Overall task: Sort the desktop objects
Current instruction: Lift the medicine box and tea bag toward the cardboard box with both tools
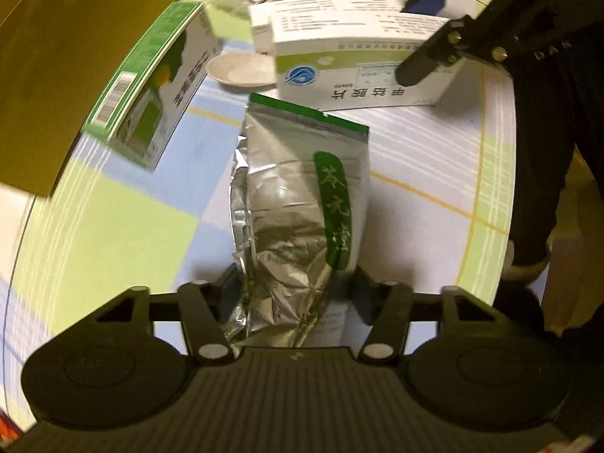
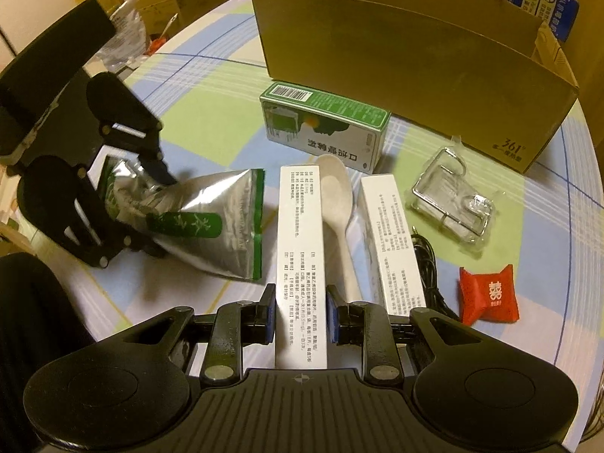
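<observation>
A silver foil tea bag (image 1: 287, 211) with a green label lies on the checked tablecloth. Its crumpled bottom end sits between the pads of my left gripper (image 1: 296, 290), which press on both sides. The right wrist view shows that gripper (image 2: 158, 207) at the left, pinching the bag (image 2: 222, 222). My right gripper (image 2: 301, 313) is shut on a long white medicine box (image 2: 302, 241) standing on its narrow side. From the left wrist view, the right gripper (image 1: 421, 30) holds that box (image 1: 355, 75) at the far right.
A green carton (image 2: 324, 128) lies in front of a big open cardboard box (image 2: 415, 56). A white spoon (image 2: 336, 204) rests between the held box and a second white box (image 2: 392, 234). A wire rack in plastic (image 2: 453, 196), a black cable (image 2: 426, 264) and a red pouch (image 2: 487, 294) lie to the right.
</observation>
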Demonstrator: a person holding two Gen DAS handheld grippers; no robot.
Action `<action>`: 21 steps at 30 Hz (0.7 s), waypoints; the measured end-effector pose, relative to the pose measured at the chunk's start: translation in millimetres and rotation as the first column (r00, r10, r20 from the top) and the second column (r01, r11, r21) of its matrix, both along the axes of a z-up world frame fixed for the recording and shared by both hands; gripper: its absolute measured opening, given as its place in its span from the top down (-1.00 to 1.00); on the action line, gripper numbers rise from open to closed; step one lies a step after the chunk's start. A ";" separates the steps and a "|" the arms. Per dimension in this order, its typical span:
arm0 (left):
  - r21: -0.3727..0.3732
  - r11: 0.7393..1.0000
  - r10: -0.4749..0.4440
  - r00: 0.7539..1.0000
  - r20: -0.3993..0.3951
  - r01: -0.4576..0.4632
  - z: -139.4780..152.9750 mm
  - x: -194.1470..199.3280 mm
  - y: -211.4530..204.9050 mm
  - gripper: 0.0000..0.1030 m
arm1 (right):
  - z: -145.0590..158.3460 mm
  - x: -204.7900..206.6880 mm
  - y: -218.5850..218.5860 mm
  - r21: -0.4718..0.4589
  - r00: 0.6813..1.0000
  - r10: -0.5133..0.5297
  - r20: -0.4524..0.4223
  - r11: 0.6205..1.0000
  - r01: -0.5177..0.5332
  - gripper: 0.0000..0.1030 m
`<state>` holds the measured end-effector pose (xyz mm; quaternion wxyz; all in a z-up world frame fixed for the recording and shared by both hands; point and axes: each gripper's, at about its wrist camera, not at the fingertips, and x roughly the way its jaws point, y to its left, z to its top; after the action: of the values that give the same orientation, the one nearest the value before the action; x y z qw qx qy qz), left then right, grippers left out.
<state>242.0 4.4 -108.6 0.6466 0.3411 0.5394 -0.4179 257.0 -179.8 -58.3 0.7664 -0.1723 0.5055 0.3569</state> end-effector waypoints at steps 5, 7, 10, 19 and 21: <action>0.004 0.998 0.061 0.998 0.001 -0.061 0.2 -11.6 -5.7 -0.03 | -0.6 3.8 8.1 -0.004 1.000 0.007 -0.002 1.000 -0.007 0.53; 0.007 0.998 0.068 0.998 0.009 -0.068 -0.9 -12.5 -9.1 -0.09 | -4.7 6.3 14.6 -0.026 1.000 0.023 -0.007 0.999 -0.023 0.51; -0.002 0.996 0.094 0.996 0.005 -0.094 -3.1 -7.1 -11.5 -0.24 | -12.4 11.8 22.7 -0.052 0.999 0.029 -0.018 0.998 -0.030 0.51; -0.031 0.990 0.136 0.991 0.014 -0.135 -7.2 2.6 -16.6 -0.44 | -30.1 12.3 31.6 -0.105 1.000 0.026 -0.014 0.994 -0.027 0.57; -0.032 0.988 0.151 0.988 0.015 -0.151 -7.4 4.2 -18.3 -0.44 | -29.7 8.5 31.4 -0.110 1.000 0.023 0.000 0.994 -0.023 0.57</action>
<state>246.2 -13.9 -116.0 0.6862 0.2930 0.5516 -0.3729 265.5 -148.4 -87.9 0.7518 -0.2203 0.5220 0.3374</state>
